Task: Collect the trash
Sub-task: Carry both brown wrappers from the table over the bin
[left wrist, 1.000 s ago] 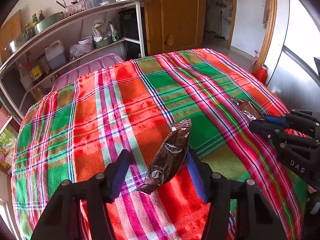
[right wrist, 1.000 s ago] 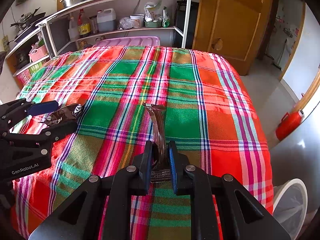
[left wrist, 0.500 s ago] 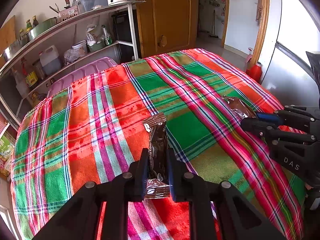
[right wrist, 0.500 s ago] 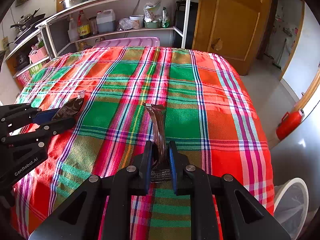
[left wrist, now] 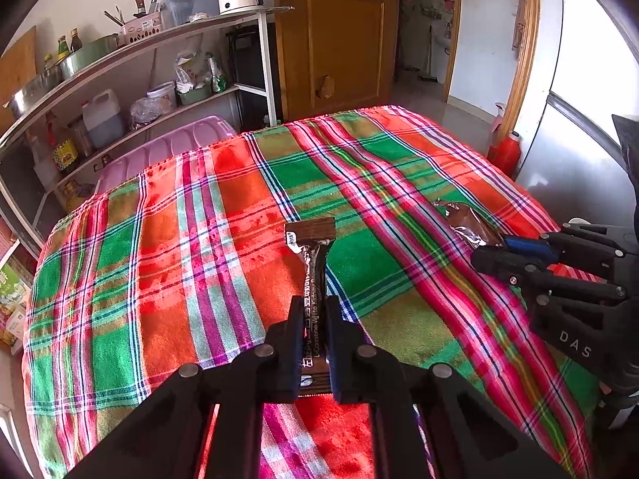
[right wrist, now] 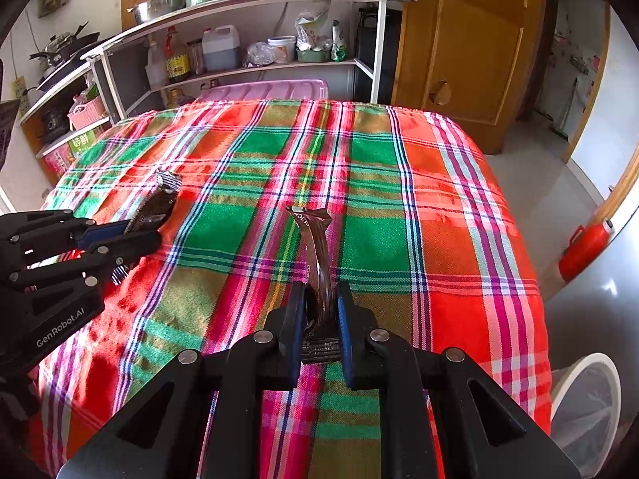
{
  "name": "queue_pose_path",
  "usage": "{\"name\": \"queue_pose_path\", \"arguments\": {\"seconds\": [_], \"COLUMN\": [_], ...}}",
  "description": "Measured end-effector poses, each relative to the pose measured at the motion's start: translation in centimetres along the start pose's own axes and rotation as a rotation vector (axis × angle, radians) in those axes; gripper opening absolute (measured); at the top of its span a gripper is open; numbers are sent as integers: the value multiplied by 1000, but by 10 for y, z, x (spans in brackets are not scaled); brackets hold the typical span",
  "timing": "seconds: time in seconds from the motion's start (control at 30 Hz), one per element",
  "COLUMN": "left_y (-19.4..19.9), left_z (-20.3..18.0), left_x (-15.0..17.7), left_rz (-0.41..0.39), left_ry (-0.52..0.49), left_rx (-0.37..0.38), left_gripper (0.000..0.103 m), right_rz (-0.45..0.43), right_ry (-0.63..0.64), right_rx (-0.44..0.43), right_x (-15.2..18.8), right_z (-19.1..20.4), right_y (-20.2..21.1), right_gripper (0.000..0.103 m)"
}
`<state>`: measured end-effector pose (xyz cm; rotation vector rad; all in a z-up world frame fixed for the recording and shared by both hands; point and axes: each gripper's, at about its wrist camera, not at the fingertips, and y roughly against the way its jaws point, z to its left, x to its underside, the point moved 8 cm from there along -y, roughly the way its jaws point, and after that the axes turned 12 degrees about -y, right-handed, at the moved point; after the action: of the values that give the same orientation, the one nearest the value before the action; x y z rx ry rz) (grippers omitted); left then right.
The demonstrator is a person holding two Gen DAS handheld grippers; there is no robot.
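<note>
A: Left wrist view: the left gripper (left wrist: 314, 343) is clamped on a brown snack wrapper (left wrist: 312, 279) above the table's near edge, long axis pointing away.

B: Right wrist view: the right gripper (right wrist: 319, 329) pinches a second brown wrapper (right wrist: 317, 257) likewise; the white bin (right wrist: 587, 407) sits lower right, nearer this hand.

The left black two-finger gripper with blue pads (left wrist: 314, 343) reaches forward, its jaws pinched tight on a dark brown foil snack wrapper with white lettering (left wrist: 312, 275) that stands up between the fingers; the right black two-finger gripper with blue pads (right wrist: 320, 319) reaches out level beside it, jaws likewise clamped on a dark brown crinkled wrapper (right wrist: 317, 255) that rises upright from the pads; the two sit near each other, apart, both pointing the same way.
</note>
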<state>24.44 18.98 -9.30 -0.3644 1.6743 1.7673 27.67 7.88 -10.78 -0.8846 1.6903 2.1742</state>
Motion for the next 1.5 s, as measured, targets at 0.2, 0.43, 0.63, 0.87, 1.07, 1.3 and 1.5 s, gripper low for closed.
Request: {"name": "queue_pose_path", "arguments": {"seconds": [0.2, 0.43, 0.63, 0.87, 1.07, 1.3, 1.5], "left_y": [15, 40, 63, 76, 76, 69, 54], "left_z": [-12, -40, -79, -137, -191, -253, -315], "left_x": [-4, -14, -27, -43, -54, -67, -73], "left_rz": [-19, -54, -99, -127, -135, -139, -111], "left_ry": [6, -25, -52, -86, -125, -199, -244], "left_rx": [24, 30, 60, 124, 185, 231, 329], "left_gripper": [10, 10, 10, 11, 11, 11, 11], "right_rz": [-21, -59, -116, -168, -192, -196, -166], "right_ry": [-18, -57, -101, -163, -221, -299, -364], "right_rx": [-15, -11, 15, 76, 140, 226, 313], "right_x": [0, 7, 17, 31, 49, 74, 105], "right_z": [-3, -24, -57, -107, -156, -217, -275], "right_y": [16, 49, 93, 140, 172, 197, 209], "right_gripper": [15, 15, 15, 15, 15, 15, 15]}}
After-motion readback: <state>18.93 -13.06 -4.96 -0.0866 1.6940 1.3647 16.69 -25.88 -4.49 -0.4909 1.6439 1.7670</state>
